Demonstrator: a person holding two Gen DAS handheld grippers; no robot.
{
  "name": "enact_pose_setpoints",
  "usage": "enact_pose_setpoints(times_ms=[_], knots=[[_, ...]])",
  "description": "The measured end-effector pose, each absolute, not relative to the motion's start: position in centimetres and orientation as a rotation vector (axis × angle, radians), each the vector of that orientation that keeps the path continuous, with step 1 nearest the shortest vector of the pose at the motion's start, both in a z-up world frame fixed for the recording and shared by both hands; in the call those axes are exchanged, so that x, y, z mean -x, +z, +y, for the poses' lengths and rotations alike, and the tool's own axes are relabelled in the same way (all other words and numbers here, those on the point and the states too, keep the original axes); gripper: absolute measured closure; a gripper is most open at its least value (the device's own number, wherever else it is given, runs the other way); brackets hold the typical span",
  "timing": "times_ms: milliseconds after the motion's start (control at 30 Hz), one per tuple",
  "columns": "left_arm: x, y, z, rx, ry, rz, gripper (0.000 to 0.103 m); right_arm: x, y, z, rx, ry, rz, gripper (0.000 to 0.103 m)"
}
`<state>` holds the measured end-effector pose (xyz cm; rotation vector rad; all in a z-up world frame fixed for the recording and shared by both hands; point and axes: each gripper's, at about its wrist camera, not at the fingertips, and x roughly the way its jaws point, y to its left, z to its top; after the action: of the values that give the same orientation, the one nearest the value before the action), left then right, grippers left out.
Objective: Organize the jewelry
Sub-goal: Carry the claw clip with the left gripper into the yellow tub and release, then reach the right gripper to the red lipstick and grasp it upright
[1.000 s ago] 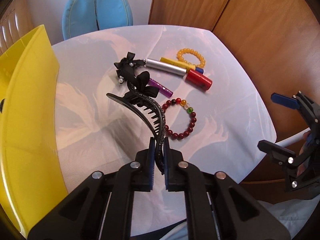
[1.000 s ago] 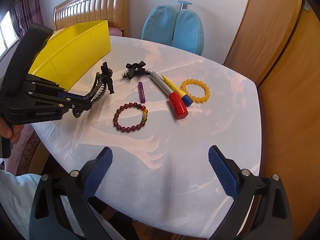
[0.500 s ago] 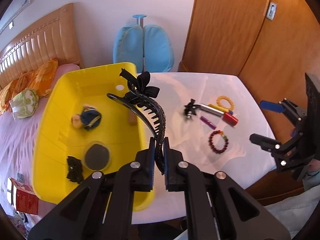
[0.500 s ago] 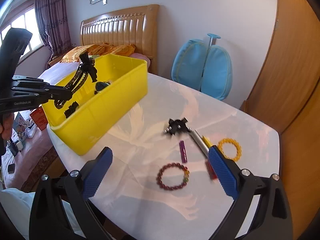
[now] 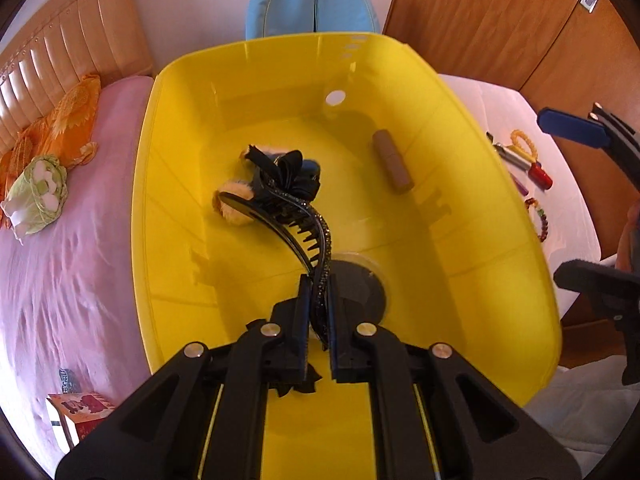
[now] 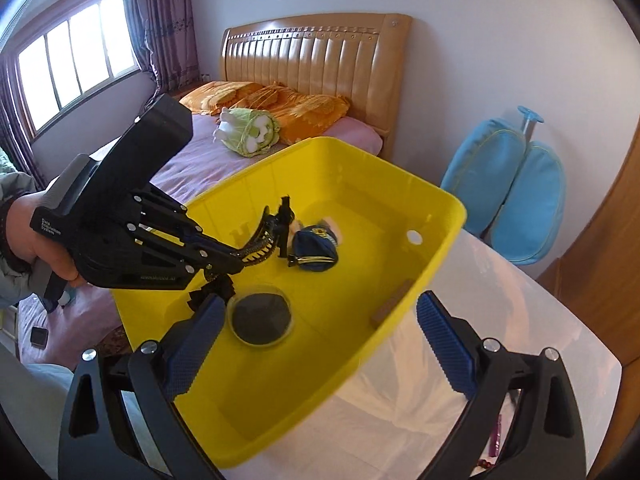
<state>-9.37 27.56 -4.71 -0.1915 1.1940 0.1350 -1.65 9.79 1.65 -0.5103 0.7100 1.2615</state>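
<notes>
while the clip [image 5: 298, 216] is held above the open bin [image 5: 532, 280], the coming move is judged to turn on one relation: the clip runs straight out from the left gripper [image 5: 319, 336] along the fingers' own line, its long axis pointing away toward the bin's far wall, its bow end hanging over a blue pouch [image 6: 316, 250] on the floor of the bin. the left fingers are seen clamped on the clip's near end, teeth facing down, so a release here would probably let it fall inside the bin, near the pouch and a dark round dish [image 6: 261, 318]. a brown stick [image 5: 392, 162] is seen lying apart by the right wall. the right gripper [image 6: 316, 344] is held wide apart and empty, just outside the bin's near rim; the left one is clearly the nearer to the drop. on the table [image 5: 568, 184], bracelets [image 5: 538, 220] and a red-capped tube [image 5: 540, 174] are left waiting. small white lettering is seen on the left gripper's body in the right view, starting with "data", the rest too small to be read.
</notes>
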Motion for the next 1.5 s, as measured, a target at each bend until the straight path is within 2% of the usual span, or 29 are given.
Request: enact_pose_setpoints(times_ms=[200, 267, 300, 367, 467, 533, 667, 867, 967, 1133, 1500], knots=[[8.9, -6.5, 28.2, 0.207, 0.158, 1.235, 0.095, 2.7, -0.3, 12.6, 0.601, 1.321, 0.73, 0.006], [8.8, -6.8, 28.2, 0.224, 0.185, 1.241, 0.092, 2.8, -0.4, 12.7, 0.61, 1.322, 0.732, 0.006], [8.8, -6.7, 28.0, 0.23, 0.192, 1.238, 0.088, 2.7, -0.3, 12.6, 0.603, 1.329, 0.731, 0.006], [9.0, -6.1, 27.4, 0.22, 0.189, 1.21, 0.063, 2.4, 0.2, 12.1, 0.576, 1.338, 0.726, 0.006], [9.2, -4.8, 26.3, 0.171, 0.211, 1.156, 0.047, 1.8, 0.6, 10.9, 0.549, 1.328, 0.719, 0.006], [9.1, -4.0, 25.8, 0.164, 0.222, 1.129, 0.046, 1.3, 0.7, 9.8, 0.536, 1.306, 0.717, 0.006], [8.6, -2.5, 25.1, 0.147, 0.235, 1.065, 0.029, -0.2, 0.9, 6.7, 0.454, 1.243, 0.744, 0.006], [7.4, 0.5, 23.1, 0.141, 0.168, 0.946, 0.011, -1.8, 1.7, 0.8, 0.342, 1.128, 0.764, 0.006], [6.4, 2.4, 21.3, 0.107, 0.108, 0.87, 0.007, -2.6, 2.0, -2.1, 0.285, 1.066, 0.768, 0.006], [3.8, 4.4, 16.2, 0.035, -0.067, 0.764, 0.007, -4.6, 1.3, -6.2, 0.233, 0.929, 0.799, 0.005], [-3.0, -0.4, 6.3, 0.033, -0.184, 0.968, 0.007, -9.9, -3.2, -13.8, 0.22, 0.725, 0.926, 0.005]])
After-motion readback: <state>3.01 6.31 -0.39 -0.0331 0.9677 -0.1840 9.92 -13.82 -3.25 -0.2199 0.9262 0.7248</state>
